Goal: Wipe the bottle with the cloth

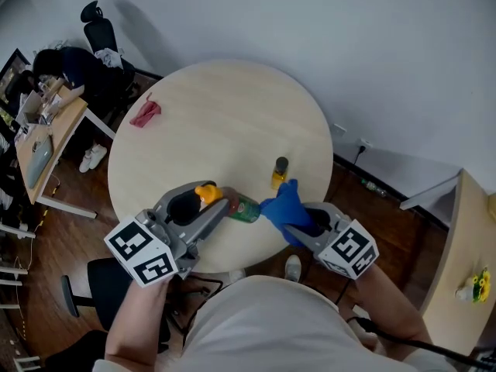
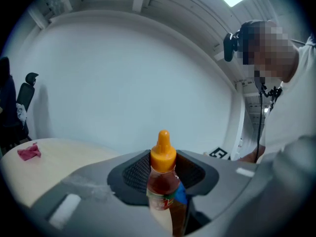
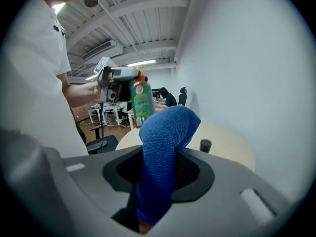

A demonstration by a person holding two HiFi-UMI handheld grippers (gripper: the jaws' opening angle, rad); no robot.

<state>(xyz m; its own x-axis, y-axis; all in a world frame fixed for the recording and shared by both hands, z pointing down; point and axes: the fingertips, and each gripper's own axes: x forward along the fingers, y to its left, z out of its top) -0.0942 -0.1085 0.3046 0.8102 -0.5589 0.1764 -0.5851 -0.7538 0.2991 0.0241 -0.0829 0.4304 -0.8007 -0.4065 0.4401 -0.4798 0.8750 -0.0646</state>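
My left gripper (image 1: 225, 201) is shut on a sauce bottle (image 1: 235, 204) with an orange nozzle cap (image 2: 163, 152) and a green label (image 3: 142, 103), held lying sideways above the near edge of the round table (image 1: 225, 115). The right gripper (image 1: 298, 225) is shut on a blue cloth (image 1: 285, 206), whose free end bulges up out of the jaws (image 3: 165, 147). In the head view the cloth meets the bottle's green base end. From the right gripper view the bottle hangs just beyond the cloth, with the left gripper (image 3: 129, 85) clamped on it.
A small yellow bottle with a dark cap (image 1: 279, 172) stands on the table just beyond the cloth. A pink rag (image 1: 145, 113) lies at the table's far left. A desk (image 1: 46, 142) and office chair (image 1: 101, 33) stand at the left, and a wooden shelf (image 1: 465, 270) stands at the right.
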